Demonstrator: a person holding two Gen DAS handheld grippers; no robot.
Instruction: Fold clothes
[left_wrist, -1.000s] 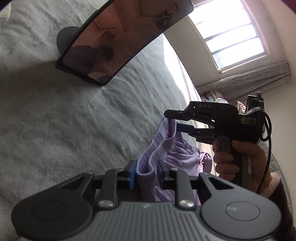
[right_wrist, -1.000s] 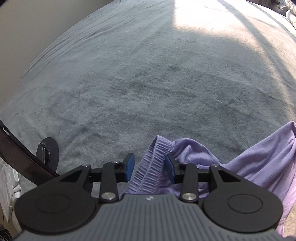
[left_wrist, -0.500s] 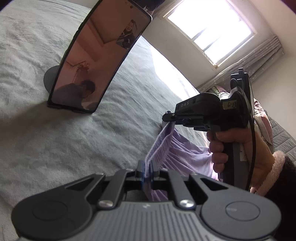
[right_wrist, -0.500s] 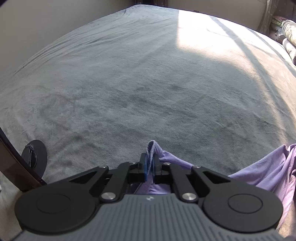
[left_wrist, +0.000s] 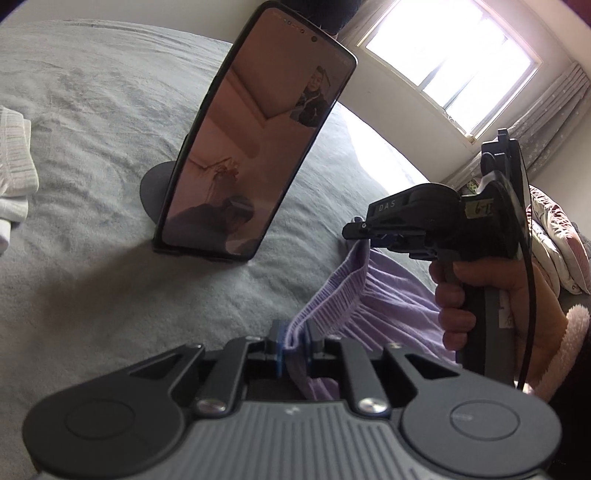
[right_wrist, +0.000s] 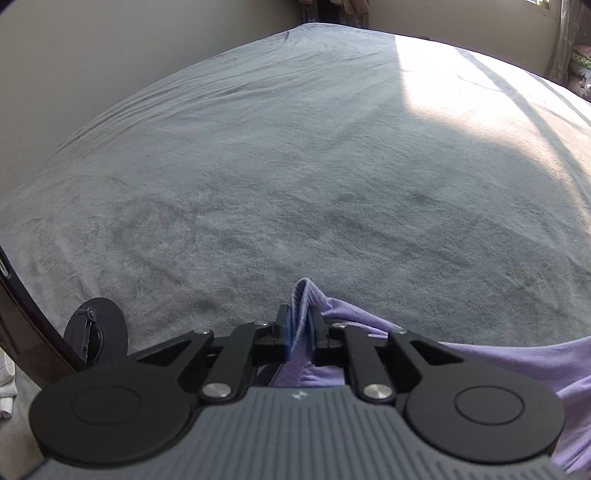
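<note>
Both tongs have gone from gaping around the ribbed waistband a second ago to clenched on it. Left tongs (left_wrist: 294, 338) pinch one end of the lilac ribbed-waistband cotton garment (left_wrist: 391, 295); right tongs (left_wrist: 364, 242) pinch the other, the band hanging slack between them above the grey fleece-covered bed (left_wrist: 92, 258). Its body trails down crumpled toward the bed's near edge. No crease or fold line shows in it, so by my judgement spreading it flat and all the folding remain. White ribbed cloth (left_wrist: 14, 162) sits bunched at the left edge, beyond the propped black smartphone (left_wrist: 255, 147).
</note>
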